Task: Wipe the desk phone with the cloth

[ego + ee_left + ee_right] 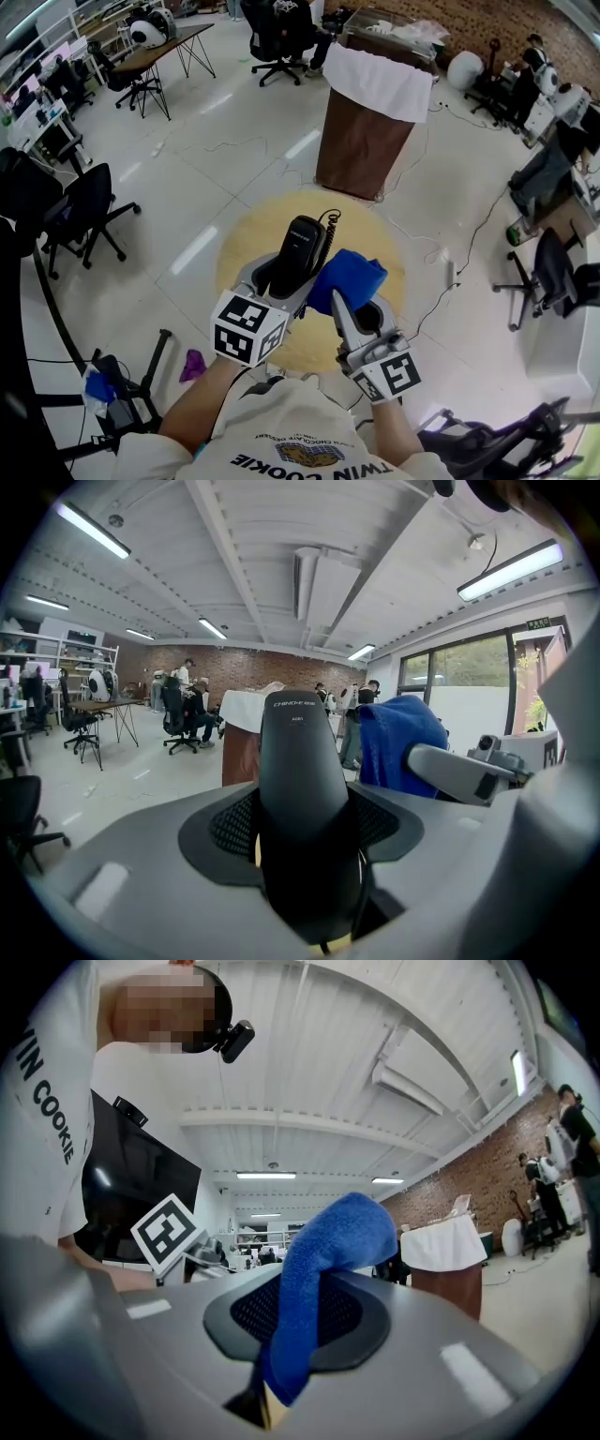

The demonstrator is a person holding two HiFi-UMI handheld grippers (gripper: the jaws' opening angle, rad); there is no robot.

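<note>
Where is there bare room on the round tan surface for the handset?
Bare: the left arc of the round tan surface, beside the handset, and its far edge toward the brown bin. Crowded: the near middle, hidden under handset and blue cloth.

Cloth (349,277) just right of handset (298,246)

The right tongs (305,1330) are closed on the blue cloth (333,1241) — it rises from between the dark pads and folds over at its top. To the left are a marker cube (167,1232) and the person's white shirt (56,1101). At the far right stands a brown bin (448,1279) with a white liner.
</note>
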